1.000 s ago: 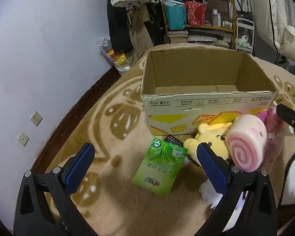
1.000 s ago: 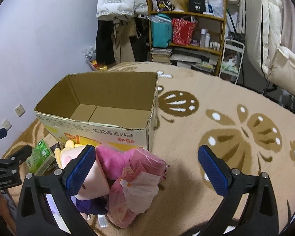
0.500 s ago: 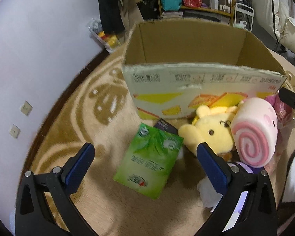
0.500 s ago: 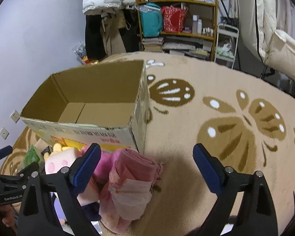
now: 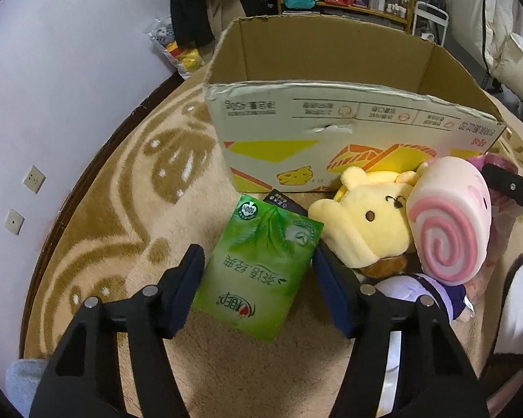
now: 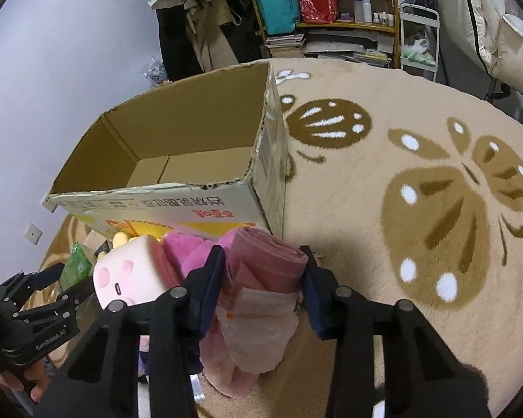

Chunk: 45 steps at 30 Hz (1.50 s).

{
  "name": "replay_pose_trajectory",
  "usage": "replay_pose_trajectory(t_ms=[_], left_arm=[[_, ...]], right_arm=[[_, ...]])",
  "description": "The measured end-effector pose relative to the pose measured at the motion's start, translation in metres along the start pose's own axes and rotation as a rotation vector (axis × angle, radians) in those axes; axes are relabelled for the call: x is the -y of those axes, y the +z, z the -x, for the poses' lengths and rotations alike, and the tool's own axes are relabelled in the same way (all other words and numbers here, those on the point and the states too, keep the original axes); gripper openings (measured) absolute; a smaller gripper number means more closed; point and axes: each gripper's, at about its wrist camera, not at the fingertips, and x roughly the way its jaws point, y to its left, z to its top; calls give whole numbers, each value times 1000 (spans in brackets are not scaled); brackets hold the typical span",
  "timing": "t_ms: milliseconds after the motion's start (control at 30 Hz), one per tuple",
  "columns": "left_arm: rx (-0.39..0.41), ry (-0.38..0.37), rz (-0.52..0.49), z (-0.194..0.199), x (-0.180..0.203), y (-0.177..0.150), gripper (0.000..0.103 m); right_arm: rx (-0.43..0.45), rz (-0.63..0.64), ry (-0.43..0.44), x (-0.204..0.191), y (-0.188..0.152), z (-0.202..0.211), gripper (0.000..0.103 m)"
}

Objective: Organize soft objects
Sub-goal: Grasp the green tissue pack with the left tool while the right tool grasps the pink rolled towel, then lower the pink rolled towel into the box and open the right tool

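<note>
Beige carpet (image 6: pixel 348 209) lay under both grippers: the left gripper (image 5: pixel 258 278) straddled the green tissue pack (image 5: pixel 258 271), the right gripper (image 6: pixel 263 278) bracketed the pink roll (image 6: pixel 268 261) (soft, light, best pinched mid-body), full closure unclear.

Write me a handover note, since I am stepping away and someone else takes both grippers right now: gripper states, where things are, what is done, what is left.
Left gripper: jaws straddle the green tissue pack on the carpet; contact unclear.
Right gripper: jaws close around the pink bag roll; whether it is clamped is unclear.
Cardboard box: open, nothing visible inside.
Piled in front of the box: yellow bear plush, pink swirl cushion, purple plush.
Done: nothing boxed yet.
Left: probably grip, lift and drop each item into the box.
</note>
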Motion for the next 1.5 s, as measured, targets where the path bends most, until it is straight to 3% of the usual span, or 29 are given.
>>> replay_pose_trajectory(t_ms=[133, 433, 633, 900, 1033, 1300, 1467, 1500], left_arm=[[17, -8, 39, 6, -7, -1, 63], [147, 29, 73, 45, -14, -7, 63], [242, 48, 78, 71, -18, -5, 62], [367, 61, 73, 103, -20, 0, 62], [424, 25, 96, 116, -23, 10, 62], [478, 37, 38, 119, -10, 47, 62], [491, 36, 1, 108, 1, 69, 57], [493, 32, -1, 106, 1, 72, 50]], right_arm=[[39, 20, -7, -4, 0, 10, 35], [186, 60, -33, -13, -3, 53, 22], [306, 83, -16, -18, -1, 91, 21], [396, 125, -3, -35, 12, 123, 21], [456, 148, 19, -43, 22, 144, 21], [519, 213, 16, -60, 51, 152, 21], [528, 211, 32, -65, 74, 140, 21], [532, 211, 35, -66, 78, 138, 21]])
